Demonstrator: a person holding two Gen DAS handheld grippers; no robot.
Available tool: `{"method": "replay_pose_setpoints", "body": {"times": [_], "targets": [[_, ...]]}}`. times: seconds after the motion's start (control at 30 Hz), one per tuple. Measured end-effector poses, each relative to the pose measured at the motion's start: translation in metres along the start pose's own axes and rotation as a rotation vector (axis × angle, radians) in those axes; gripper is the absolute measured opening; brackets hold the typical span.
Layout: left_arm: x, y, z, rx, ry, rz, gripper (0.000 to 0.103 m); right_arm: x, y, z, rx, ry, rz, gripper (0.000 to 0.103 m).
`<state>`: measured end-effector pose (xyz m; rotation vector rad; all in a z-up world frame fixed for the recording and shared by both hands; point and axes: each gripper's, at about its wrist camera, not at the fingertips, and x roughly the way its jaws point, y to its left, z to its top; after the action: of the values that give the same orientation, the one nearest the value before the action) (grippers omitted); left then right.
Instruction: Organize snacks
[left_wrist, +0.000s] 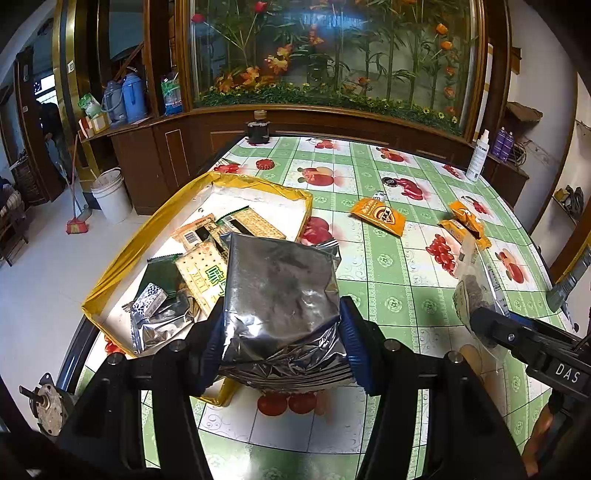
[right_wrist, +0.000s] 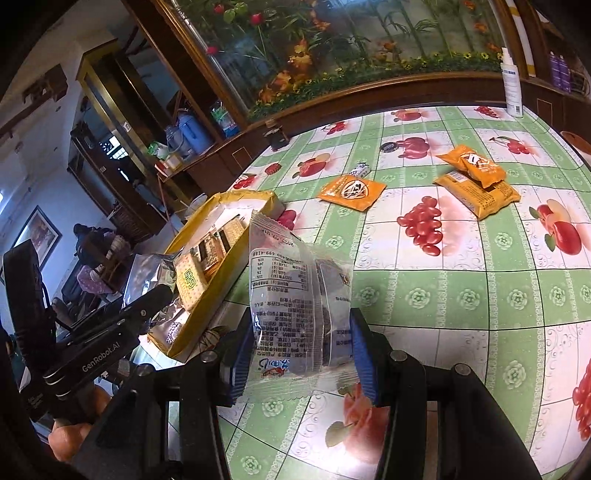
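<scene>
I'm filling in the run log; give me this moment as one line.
left tool: shut on silver bag | right tool: shut on clear packet | box: part filled | table: three orange packets left

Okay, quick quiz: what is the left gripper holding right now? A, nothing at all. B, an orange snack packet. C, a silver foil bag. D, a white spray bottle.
C: in the left wrist view the left gripper has its blue fingers pressed on either side of a crinkled silver foil bag, above the near edge of the yellow box.
</scene>
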<state>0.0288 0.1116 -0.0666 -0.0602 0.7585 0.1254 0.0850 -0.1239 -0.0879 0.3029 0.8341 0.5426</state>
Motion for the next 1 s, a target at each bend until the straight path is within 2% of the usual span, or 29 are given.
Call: {"method": "replay_pose_setpoints", "body": {"times": [0.73, 0.83, 1.0], "targets": [[0.001, 0.048, -0.001, -0.077, 0.000, 0.052, 0.057, 0.032, 0.051, 0.021, -0.075, 0.026, 0.085, 0.049], [0.003, 0.058, -0.002, -0.093, 0.002, 0.061, 0.057, 0.040, 0.056, 0.025, -0.058, 0.041, 0.131, 0.049], [0.008, 0.074, -0.002, -0.123, 0.011, 0.074, 0.057, 0.055, 0.065, 0.032, -0.060, 0.054, 0.150, 0.049]]}}
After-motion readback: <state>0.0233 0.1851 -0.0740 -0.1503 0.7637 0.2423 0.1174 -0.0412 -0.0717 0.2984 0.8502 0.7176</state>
